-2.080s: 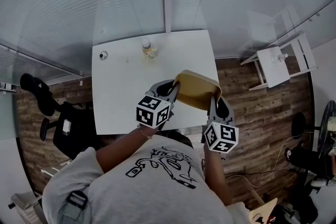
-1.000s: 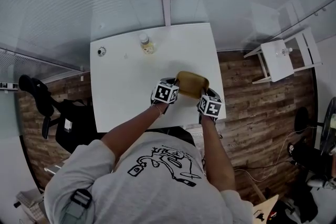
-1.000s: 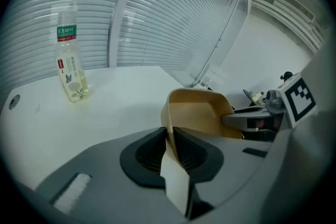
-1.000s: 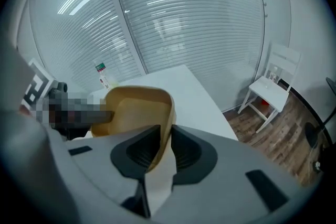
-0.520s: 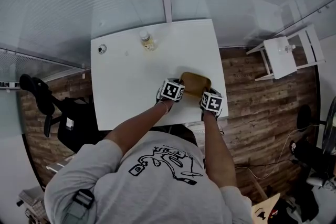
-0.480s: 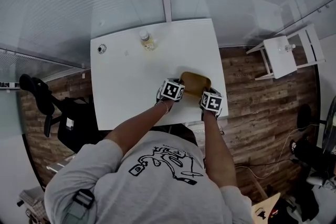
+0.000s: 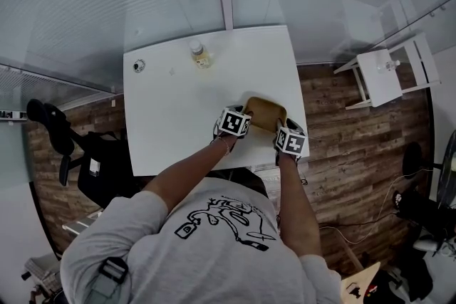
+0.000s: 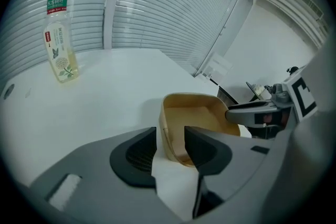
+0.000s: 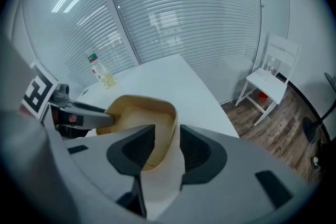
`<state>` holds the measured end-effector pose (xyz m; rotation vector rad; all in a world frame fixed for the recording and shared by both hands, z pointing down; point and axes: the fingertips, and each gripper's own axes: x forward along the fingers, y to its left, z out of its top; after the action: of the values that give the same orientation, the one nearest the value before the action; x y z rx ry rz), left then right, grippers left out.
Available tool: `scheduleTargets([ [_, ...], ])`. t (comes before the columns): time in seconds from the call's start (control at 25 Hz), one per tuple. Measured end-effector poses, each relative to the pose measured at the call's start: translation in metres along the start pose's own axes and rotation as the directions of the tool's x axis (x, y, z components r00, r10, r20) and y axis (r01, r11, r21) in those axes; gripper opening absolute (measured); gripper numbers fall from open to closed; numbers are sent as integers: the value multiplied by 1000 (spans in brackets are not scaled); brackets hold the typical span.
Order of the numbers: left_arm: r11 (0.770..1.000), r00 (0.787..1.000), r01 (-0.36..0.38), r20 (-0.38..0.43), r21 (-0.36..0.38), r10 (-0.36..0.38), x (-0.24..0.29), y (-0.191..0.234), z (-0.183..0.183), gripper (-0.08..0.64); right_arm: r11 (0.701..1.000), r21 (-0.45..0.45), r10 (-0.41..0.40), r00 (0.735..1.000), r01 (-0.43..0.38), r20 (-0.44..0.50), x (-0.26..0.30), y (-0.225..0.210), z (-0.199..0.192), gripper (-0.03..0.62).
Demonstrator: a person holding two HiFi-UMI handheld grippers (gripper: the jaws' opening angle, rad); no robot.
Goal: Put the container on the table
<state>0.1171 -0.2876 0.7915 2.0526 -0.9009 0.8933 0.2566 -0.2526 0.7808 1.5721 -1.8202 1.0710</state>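
On the white table, the bottle is standing at the far edge, well apart from your work; your left gripper is opening its jaws, with the left wall of the container standing loose between them; the tan container is sitting upright on the table, near its front right corner; your right gripper is straddling the opposite wall, jaws standing about as wide, not pinching.

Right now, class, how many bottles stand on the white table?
1: the bottle stands upright near the table's far edge, beyond the container. The person's arms hide some of the near edge.
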Motion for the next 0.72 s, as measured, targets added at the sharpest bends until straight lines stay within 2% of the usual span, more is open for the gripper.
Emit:
scheduleTargets([
  [0.28, 998, 996, -16, 89, -63, 21, -34, 4, 11, 161, 999, -44, 27, 989, -21, 144, -45, 10, 37, 115],
  [0.44, 999, 986, 20, 169, -45, -12, -64, -9, 26, 122, 996, -76, 72, 969, -56, 236, -80, 26, 63, 115],
  [0.6, 996, 961, 81, 268, -31, -69, -105, -31, 50, 76, 986, -147, 128, 934, -82, 335, -123, 47, 97, 94],
  [0.72, 993, 929, 116, 356, -6, -106, -143, -49, 77, 52, 977, -197, 162, 898, -86, 410, -162, 63, 121, 72],
])
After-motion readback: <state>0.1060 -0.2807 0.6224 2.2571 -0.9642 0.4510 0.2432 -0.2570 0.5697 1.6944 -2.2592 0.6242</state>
